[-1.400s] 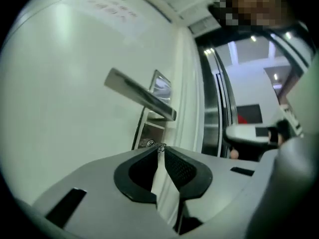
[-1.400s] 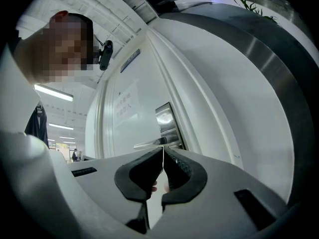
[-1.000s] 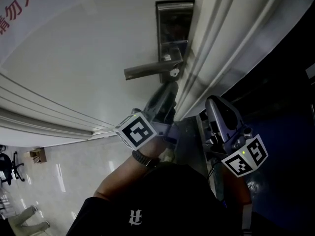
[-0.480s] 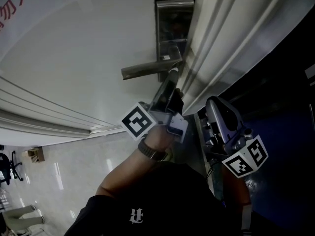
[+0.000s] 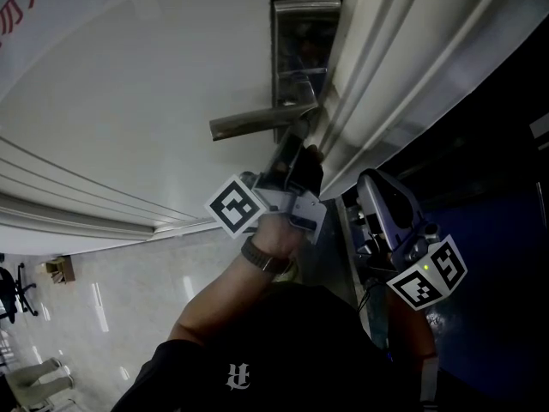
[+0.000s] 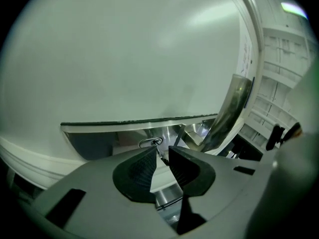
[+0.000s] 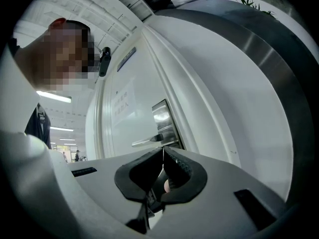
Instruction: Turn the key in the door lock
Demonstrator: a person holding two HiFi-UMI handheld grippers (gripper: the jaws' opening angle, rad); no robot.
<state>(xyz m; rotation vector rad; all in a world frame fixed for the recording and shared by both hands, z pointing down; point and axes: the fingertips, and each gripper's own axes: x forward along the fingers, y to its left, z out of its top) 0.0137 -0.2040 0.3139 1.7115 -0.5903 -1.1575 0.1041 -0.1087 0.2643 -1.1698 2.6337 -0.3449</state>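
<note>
The left gripper (image 6: 162,154) has its fingers (image 6: 187,166) partly apart, having just been closing, and the key (image 6: 160,156) stands in the gap between their tips; the pads do not visibly press on it. The right gripper (image 7: 162,153) has its jaws together at the tips with nothing in them, and it hangs to the right near the door's edge. The key sits in the lock plate (image 5: 304,50) just below the lever handle (image 5: 253,125), its ring (image 6: 151,142) lying against the metal. Its long axis runs out of the plate towards the left gripper, with the blade pointing into the door (image 5: 171,75). Compared with a second ago, the left gripper has come up from lower down to right under the handle, and its marker cube (image 5: 236,206) has rolled; the right gripper has not moved
</note>
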